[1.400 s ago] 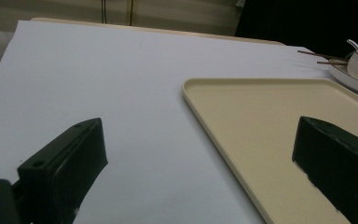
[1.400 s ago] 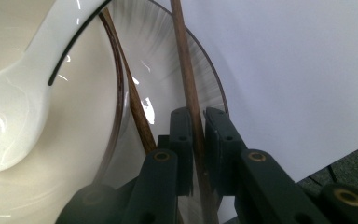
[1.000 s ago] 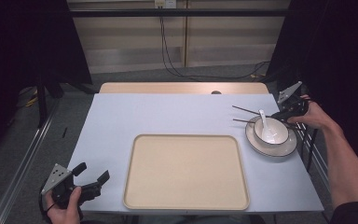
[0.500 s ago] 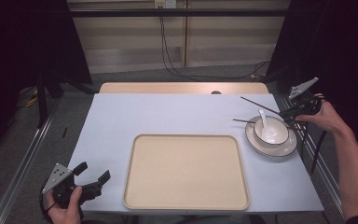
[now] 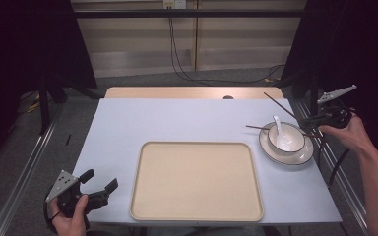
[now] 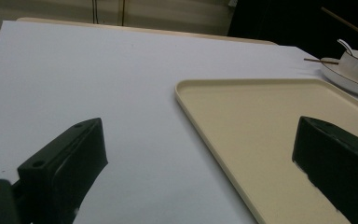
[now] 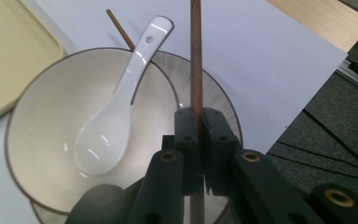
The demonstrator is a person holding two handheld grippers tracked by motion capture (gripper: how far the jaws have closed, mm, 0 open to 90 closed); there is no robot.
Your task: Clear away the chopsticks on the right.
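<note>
At the near left corner of the worktop (image 5: 187, 118), the left hand-held gripper (image 5: 98, 189) rests in the person's left hand (image 5: 69, 216), its jaws spread wide with nothing between them. The left gripper view confirms this: bare white surface and the tray's corner lie between the two black jaws.

In the middle, toward the near edge, lies one cream tray (image 5: 197, 179), with nothing on it.

To its right, near the worktop's right edge, stands one plate (image 5: 305, 153) carrying one white bowl (image 5: 293, 143), and one white spoon (image 5: 278, 126) leans in the bowl. The right gripper view shows the spoon's scoop down in the bowl and its handle resting on the rim, detail too small to read from above.

There are two chopsticks. One chopstick (image 5: 256, 128) lies on the plate's far left rim, pointing left over the worktop. The second chopstick (image 7: 196, 56) is clamped between the closed jaws of the right hand-held gripper (image 7: 198, 135), held in the air above the bowl's right side and slanting up toward the far left in the high view. The right hand (image 5: 352, 135) sits beyond the worktop's right edge.
</note>
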